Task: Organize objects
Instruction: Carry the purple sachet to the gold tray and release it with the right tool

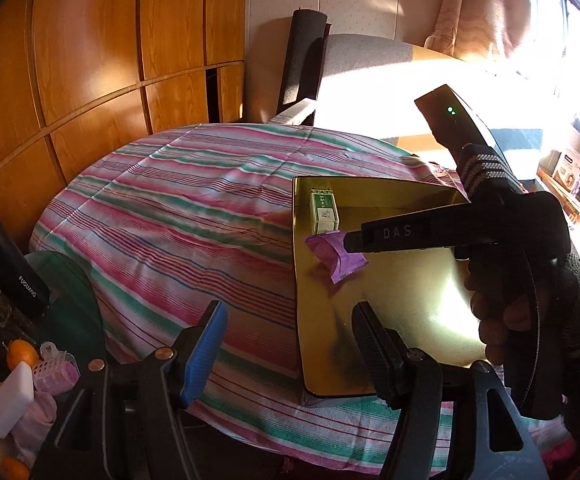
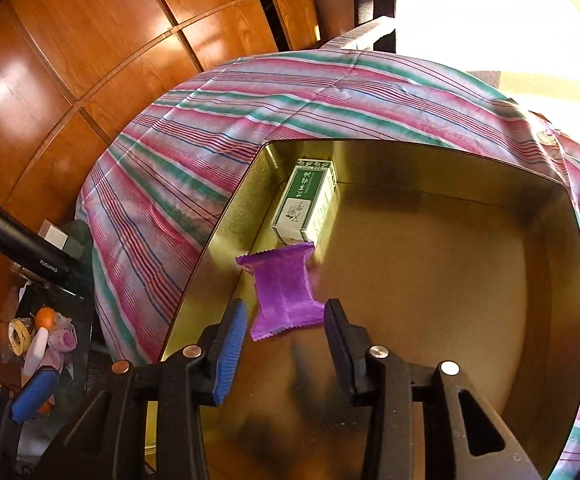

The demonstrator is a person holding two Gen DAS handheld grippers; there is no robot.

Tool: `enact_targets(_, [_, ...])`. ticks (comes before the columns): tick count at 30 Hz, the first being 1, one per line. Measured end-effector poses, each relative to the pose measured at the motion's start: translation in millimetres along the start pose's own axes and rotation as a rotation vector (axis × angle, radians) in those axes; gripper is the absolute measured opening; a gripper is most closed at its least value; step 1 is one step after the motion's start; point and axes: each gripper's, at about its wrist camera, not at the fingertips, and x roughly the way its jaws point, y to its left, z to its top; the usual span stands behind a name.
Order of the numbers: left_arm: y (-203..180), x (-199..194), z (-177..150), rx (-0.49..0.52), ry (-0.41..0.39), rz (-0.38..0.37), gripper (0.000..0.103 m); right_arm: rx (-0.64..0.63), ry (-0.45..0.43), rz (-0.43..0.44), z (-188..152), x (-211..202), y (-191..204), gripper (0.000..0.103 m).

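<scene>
Your right tongs (image 2: 286,344) hang over the shallow gold metal tray (image 2: 550,280), their jaws spread, with the near end of the purple crinkle-edged foil sachet (image 2: 284,292) lying between the blue-padded finger and the black one. Whether either pad touches the wrapper, you cannot tell from this view. From the left wrist camera the same right tongs (image 1: 346,240) reach in from the right, tips at the sachet (image 1: 336,254), which lies in the tray (image 1: 390,320) toward its left wall. Just beyond the sachet, in the tray's far left corner, rests the green and white rectangular carton (image 2: 308,204), lying along the left wall; the sachet's far edge sits right at the carton's near end. Your left tongs (image 1: 286,332) are spread wide and hold nothing, hovering over the near left edge of the tray above the pink, green and white striped cloth (image 1: 170,200) covering the bench. Off the bench to the left stands a black cylindrical flask (image 1: 6,256) marked FUGUANG.
</scene>
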Motion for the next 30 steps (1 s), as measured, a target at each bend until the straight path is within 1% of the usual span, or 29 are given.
enact_targets(6, [-9, -6, 1, 0.023, -0.014, -0.008, 0.066, 0.015, -0.062, -0.047, -12, -25, -13, 0.040])
enact_targets(13, [-24, -10, 2, 0.060, -0.017, -0.024, 0.066, 0.047, -0.128, -0.113, -36, -60, -39, 0.040])
enact_targets(21, [-50, -14, 2, 0.120, -0.023, -0.055, 0.067, 0.097, -0.202, -0.203, -70, -104, -75, 0.040])
enact_targets(30, [-87, -12, 0, 0.209, -0.018, -0.105, 0.067, 0.182, -0.253, -0.308, -108, -145, -124, 0.040])
